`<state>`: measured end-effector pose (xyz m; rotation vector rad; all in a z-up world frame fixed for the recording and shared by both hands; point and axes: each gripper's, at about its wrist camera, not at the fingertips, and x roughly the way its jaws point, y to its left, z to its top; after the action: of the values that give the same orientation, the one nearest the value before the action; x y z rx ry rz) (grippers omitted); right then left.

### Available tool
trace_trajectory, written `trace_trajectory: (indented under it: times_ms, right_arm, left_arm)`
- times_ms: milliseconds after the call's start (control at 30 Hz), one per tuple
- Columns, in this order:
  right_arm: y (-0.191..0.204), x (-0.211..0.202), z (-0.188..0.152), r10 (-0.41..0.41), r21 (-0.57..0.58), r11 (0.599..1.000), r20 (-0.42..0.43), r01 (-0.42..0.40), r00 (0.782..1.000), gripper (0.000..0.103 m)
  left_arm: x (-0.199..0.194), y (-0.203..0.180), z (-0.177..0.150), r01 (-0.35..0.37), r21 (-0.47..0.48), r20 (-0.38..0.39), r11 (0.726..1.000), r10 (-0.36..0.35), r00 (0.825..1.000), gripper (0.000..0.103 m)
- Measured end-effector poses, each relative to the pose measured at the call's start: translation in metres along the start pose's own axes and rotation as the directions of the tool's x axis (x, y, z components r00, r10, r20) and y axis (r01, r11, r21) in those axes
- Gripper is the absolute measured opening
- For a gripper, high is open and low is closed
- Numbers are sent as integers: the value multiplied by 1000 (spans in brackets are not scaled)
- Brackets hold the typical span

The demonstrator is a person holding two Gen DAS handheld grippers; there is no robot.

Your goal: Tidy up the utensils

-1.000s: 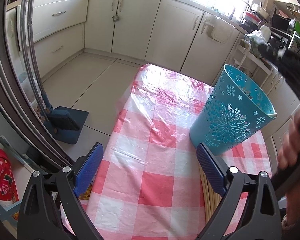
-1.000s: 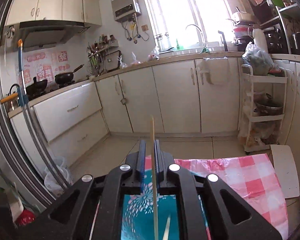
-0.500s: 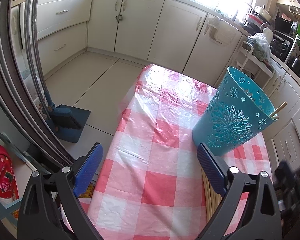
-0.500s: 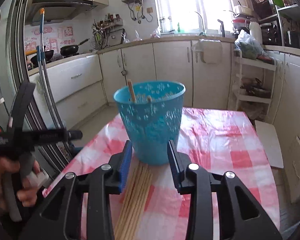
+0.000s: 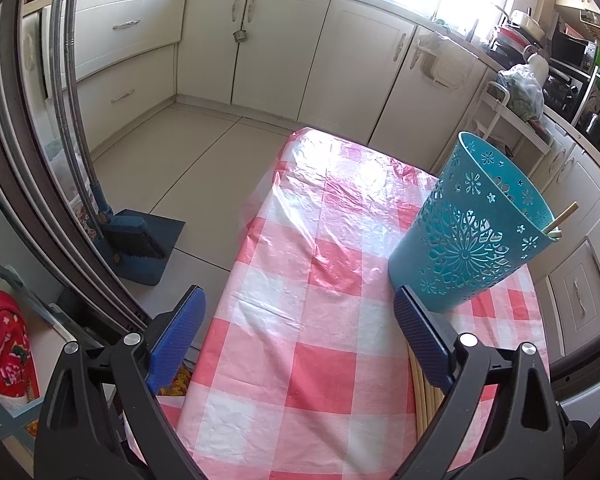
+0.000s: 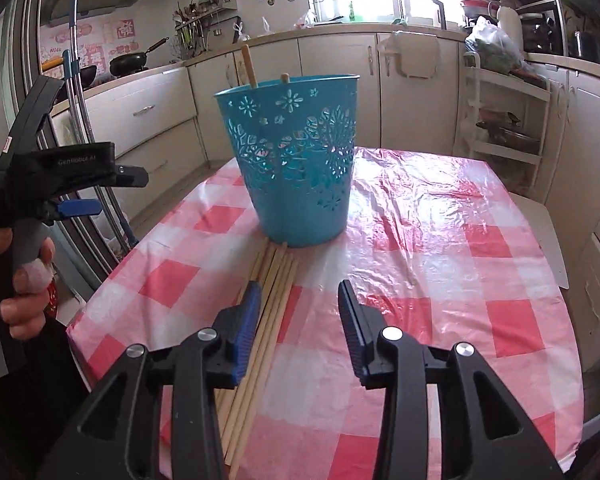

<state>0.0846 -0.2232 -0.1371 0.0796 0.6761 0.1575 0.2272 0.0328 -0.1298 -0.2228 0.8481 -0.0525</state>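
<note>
A teal cut-out basket (image 6: 296, 160) (image 5: 468, 240) stands on the red-and-white checked tablecloth (image 6: 440, 280). Wooden chopsticks (image 6: 249, 66) (image 5: 566, 216) poke over its rim. Several more chopsticks (image 6: 268, 300) (image 5: 424, 396) lie in a flat row on the cloth, running from the basket's foot toward me. My right gripper (image 6: 299, 284) hovers low over this row with its jaws opening. The sticks pass beside its left finger and the pads press on nothing. My left gripper (image 5: 296, 296) stands wide open and empty over the cloth, left of the basket.
A hand (image 6: 24, 280) holds the left gripper at the table's left edge. A broom and dustpan (image 5: 140, 240) rest on the floor beside the table. Cream cabinets (image 5: 284, 40) line the walls. A white shelf rack (image 6: 504, 120) stands beyond the table's far right corner.
The right gripper held a chopstick upright above the basket, let it go, then sank toward the table and opened. The left gripper stayed where it was.
</note>
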Motion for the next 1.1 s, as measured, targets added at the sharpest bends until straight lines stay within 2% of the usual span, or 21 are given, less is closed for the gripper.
trace_trajectory:
  times_ms: [1100]
  right_arm:
    - [-1, 13, -12, 14, 9, 1000, -73, -13, 997, 41]
  left_arm:
    - [0, 2, 0, 1, -1, -1, 1000, -1, 1000, 91]
